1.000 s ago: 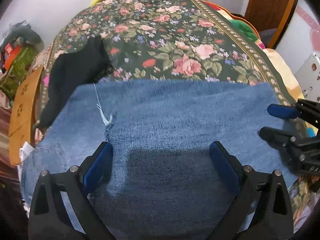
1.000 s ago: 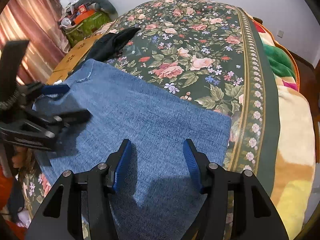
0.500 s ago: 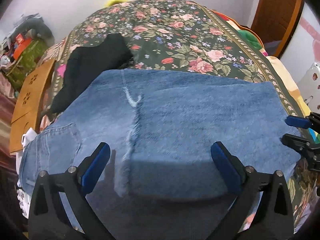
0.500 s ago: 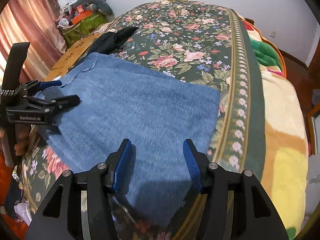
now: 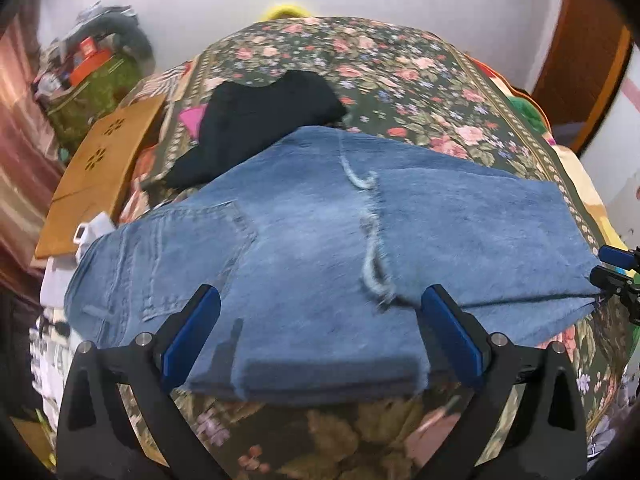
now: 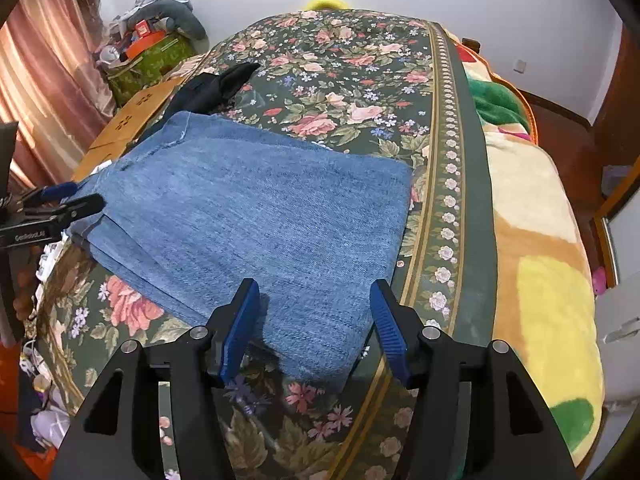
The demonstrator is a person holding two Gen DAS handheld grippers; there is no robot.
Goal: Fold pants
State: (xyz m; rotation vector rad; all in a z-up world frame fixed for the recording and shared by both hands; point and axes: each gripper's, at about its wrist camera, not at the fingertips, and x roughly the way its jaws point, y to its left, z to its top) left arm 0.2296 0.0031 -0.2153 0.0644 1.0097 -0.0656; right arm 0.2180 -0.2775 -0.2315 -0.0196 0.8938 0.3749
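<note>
Both grippers have drawn back toward the near edge, so the folded jeans [image 5: 320, 240] on the floral bedspread [image 6: 340, 68] show more fully. Only the left view shows the back pocket. Left gripper [image 5: 320, 336] and right gripper [image 6: 314, 324] gape wide, empty. A black garment [image 5: 256, 120] beyond is partly hidden, perhaps clothing.

place: home bedroom | cues: floral bedspread [image 6: 352, 80]; curtains [image 6: 44, 80]; wooden door [image 5: 580, 60]
</note>
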